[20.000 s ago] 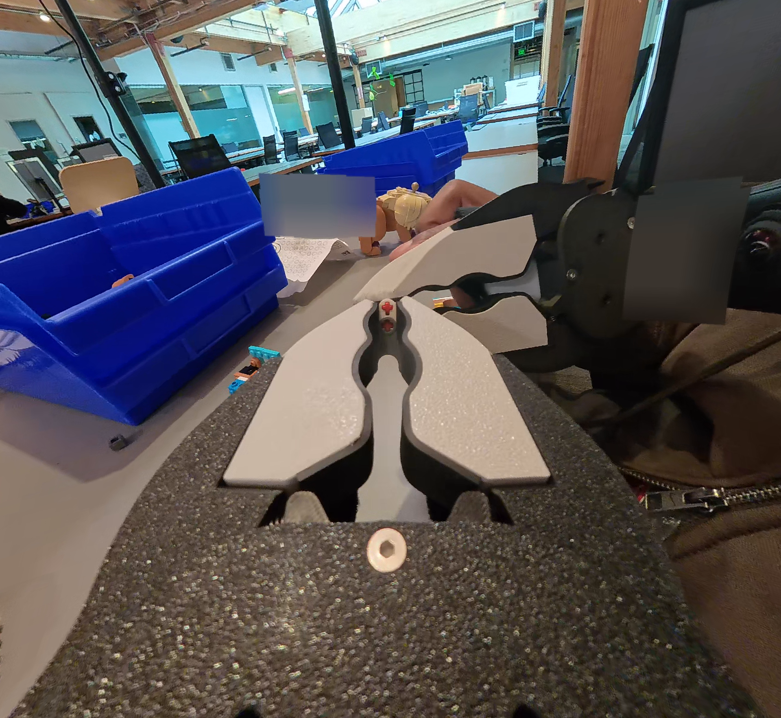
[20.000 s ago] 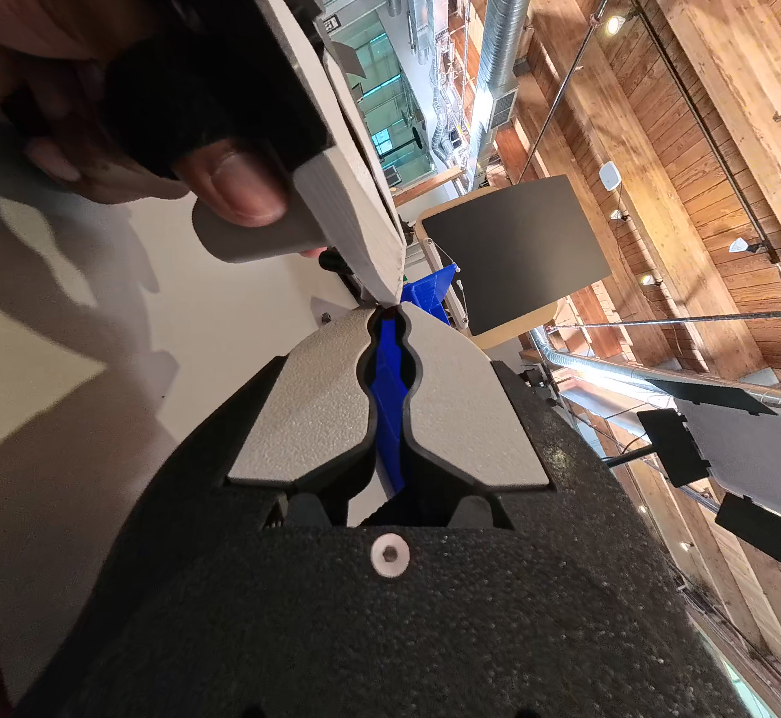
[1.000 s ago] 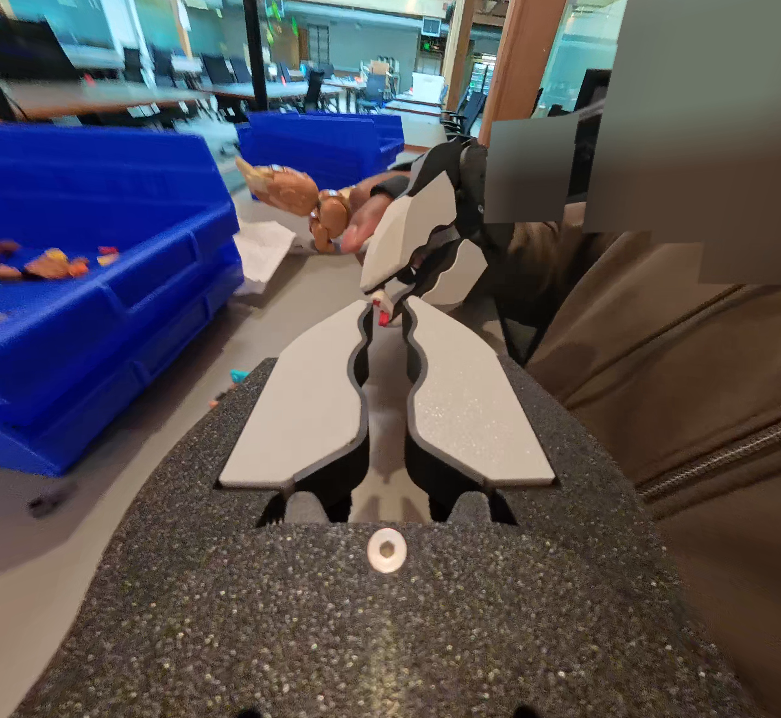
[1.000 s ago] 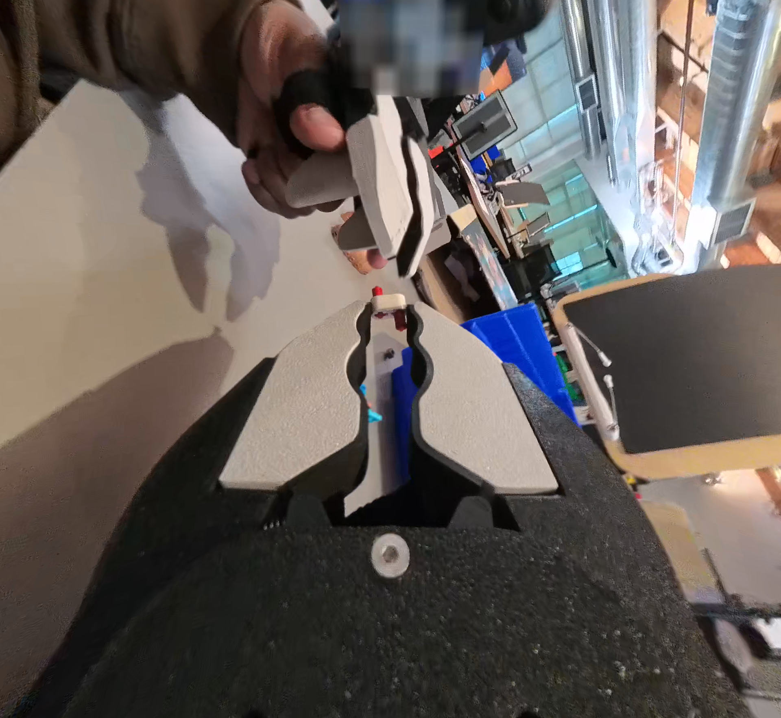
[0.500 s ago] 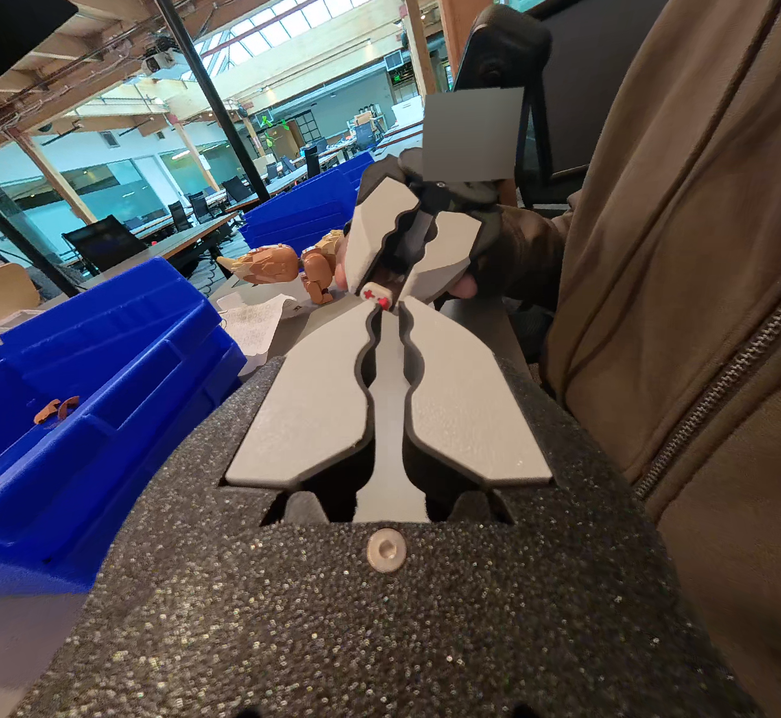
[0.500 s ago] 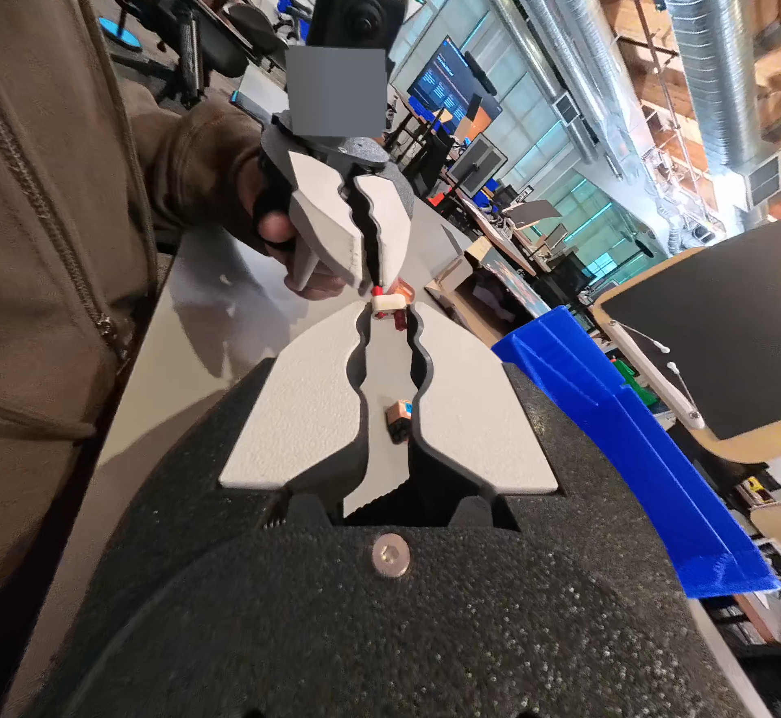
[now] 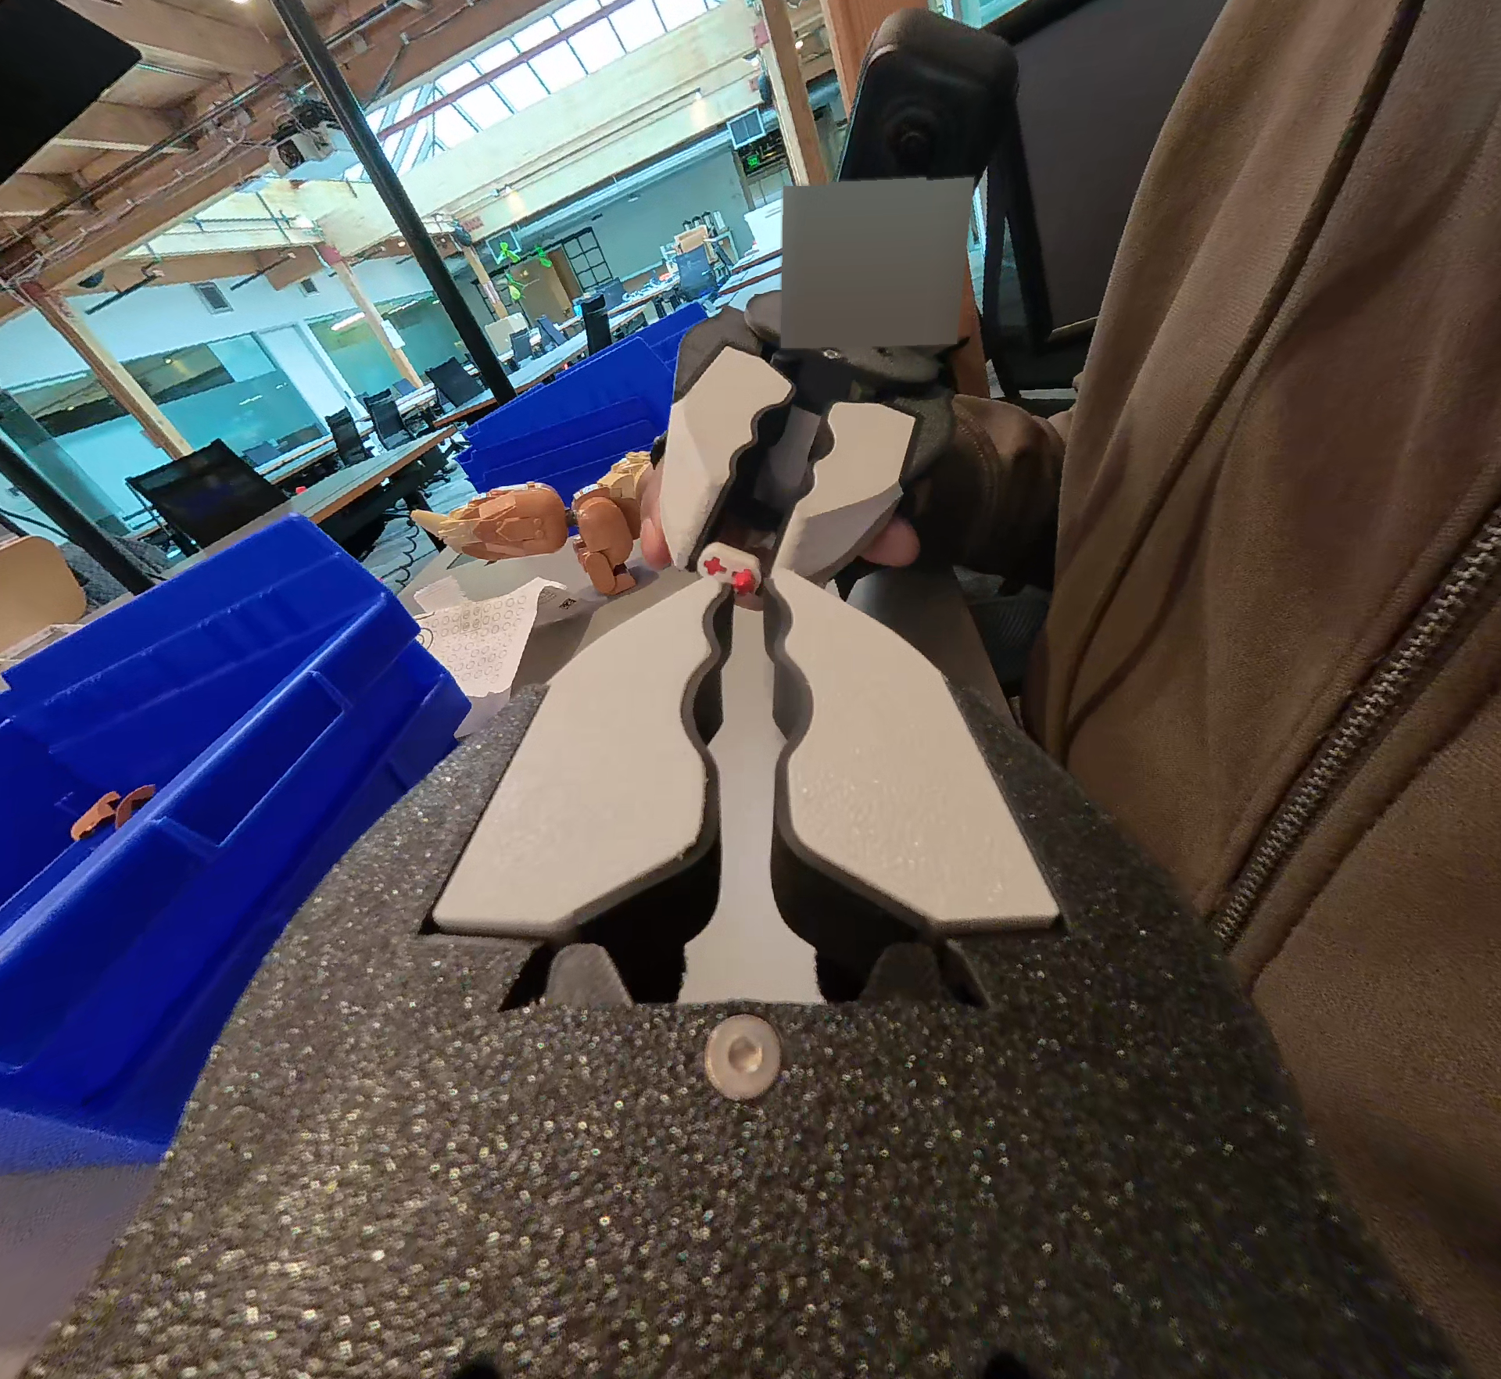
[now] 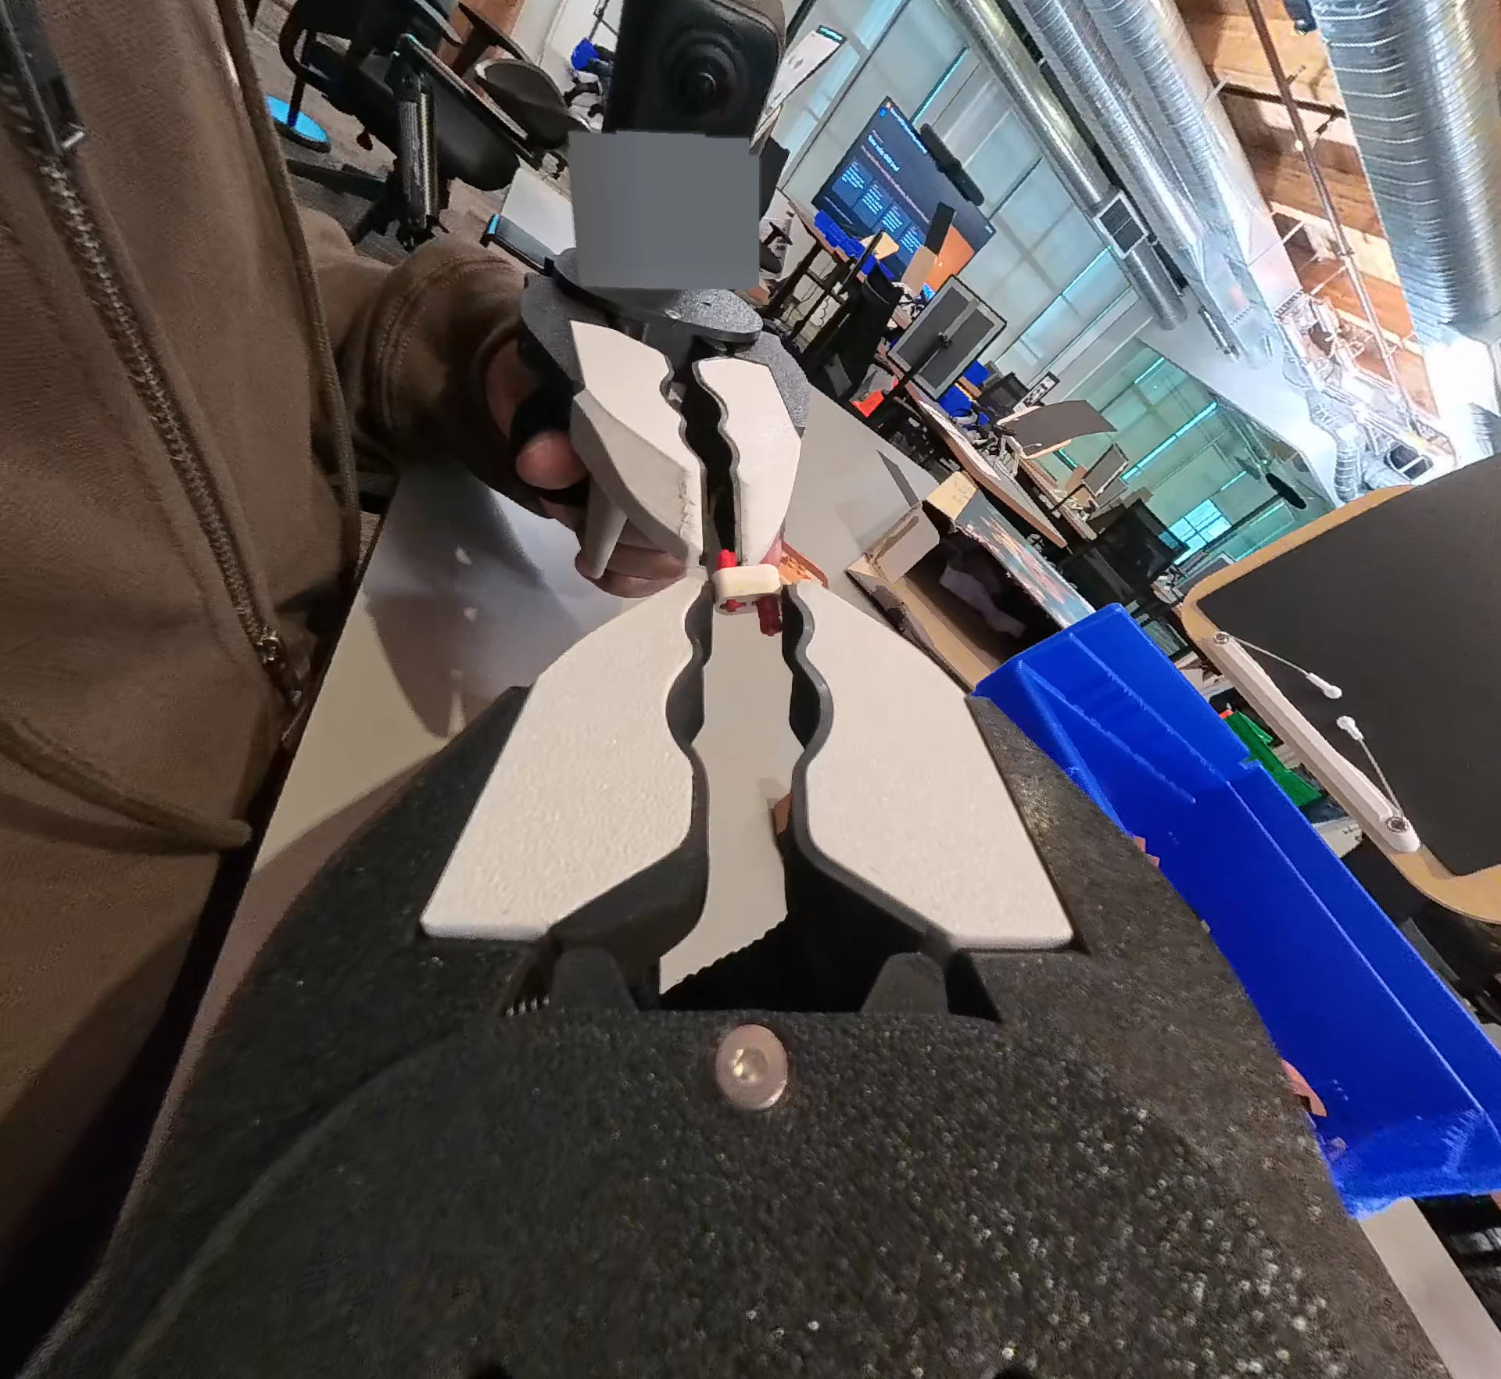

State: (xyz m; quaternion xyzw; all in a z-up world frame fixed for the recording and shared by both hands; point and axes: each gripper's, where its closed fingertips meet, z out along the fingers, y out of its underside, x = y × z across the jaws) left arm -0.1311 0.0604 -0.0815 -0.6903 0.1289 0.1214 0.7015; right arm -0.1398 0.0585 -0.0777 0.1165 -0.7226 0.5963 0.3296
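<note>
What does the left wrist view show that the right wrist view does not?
Only the left wrist view shows the brown toy figure and printed paper. Only the right wrist view shows a lit screen and cardboard box. Both show the small white piece with red pins between the left tool and right tool, and blue bins.

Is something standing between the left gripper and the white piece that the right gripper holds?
Nothing visible. The left gripper pinches the red pin of the white piece, which sits in the right gripper.
</note>
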